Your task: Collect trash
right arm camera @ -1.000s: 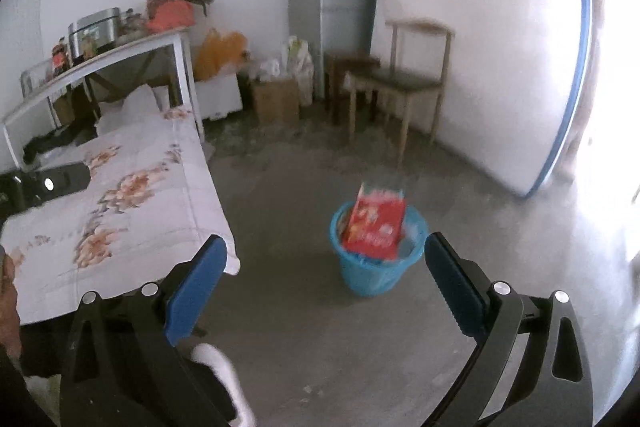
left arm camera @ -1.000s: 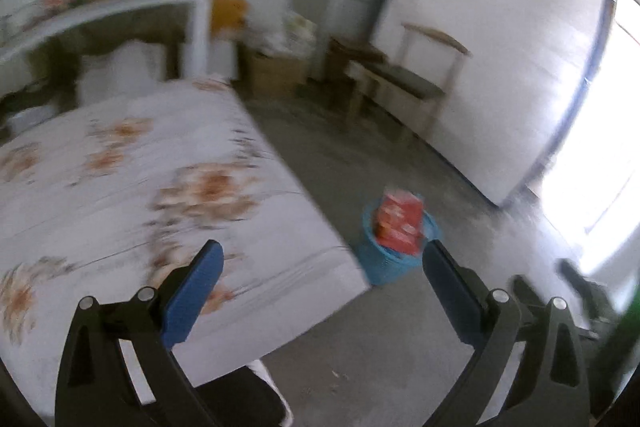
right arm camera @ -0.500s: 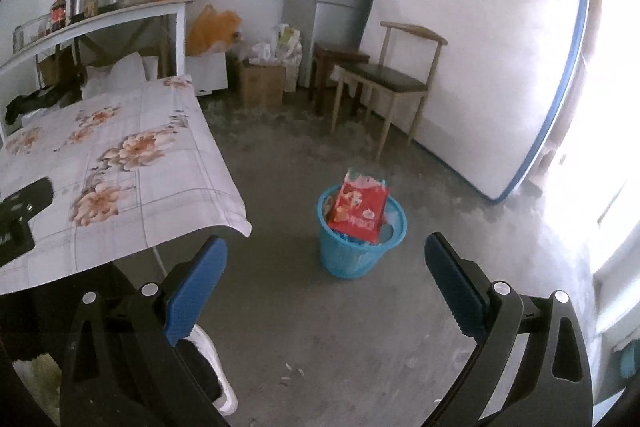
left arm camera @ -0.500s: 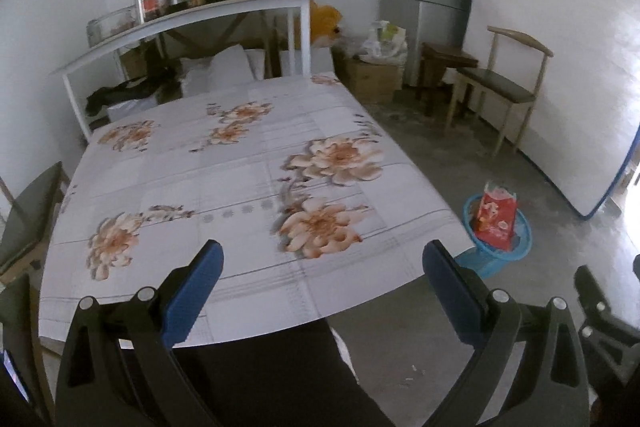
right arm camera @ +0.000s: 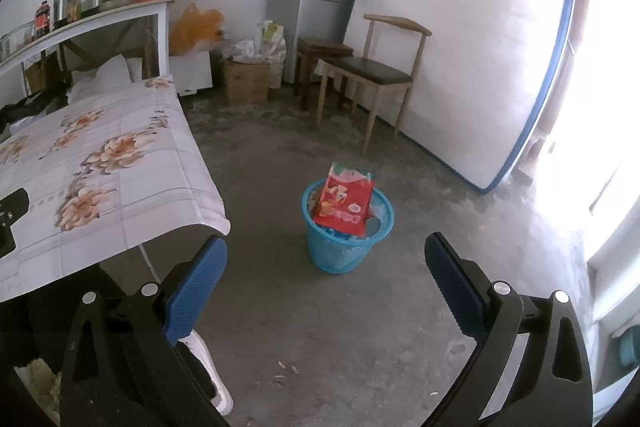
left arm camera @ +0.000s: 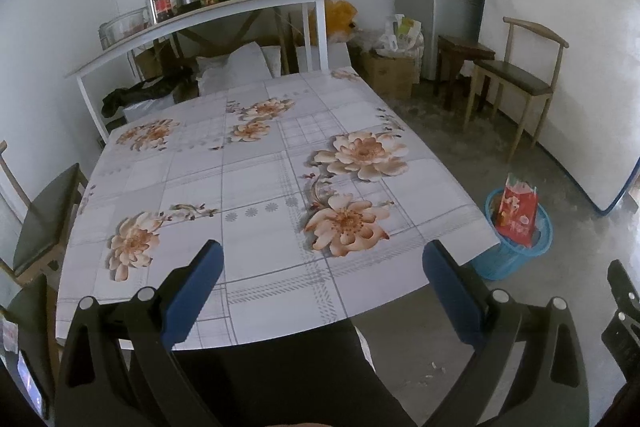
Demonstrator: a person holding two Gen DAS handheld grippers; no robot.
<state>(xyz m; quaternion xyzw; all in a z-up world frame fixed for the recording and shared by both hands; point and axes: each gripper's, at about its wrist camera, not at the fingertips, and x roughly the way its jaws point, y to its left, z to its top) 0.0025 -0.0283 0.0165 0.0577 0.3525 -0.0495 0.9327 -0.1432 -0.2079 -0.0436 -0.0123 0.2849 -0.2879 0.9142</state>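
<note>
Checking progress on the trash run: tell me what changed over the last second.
The left gripper swung left, from the bin and floor to over the table. The right gripper pulled back slightly from the bin. Nothing grasped or released; both stay open and empty, red packet still in the bin.

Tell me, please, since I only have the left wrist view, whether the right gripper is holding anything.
Observer: No. The right gripper has its fingers wide open with nothing between them.
Operator: Is the bin touching the table?
Observer: No. The whole bin shows here, and it stands apart from the table with bare floor between them.
Operator: What lies right of the mattress?
Observer: A bright doorway is just past the mattress.
</note>
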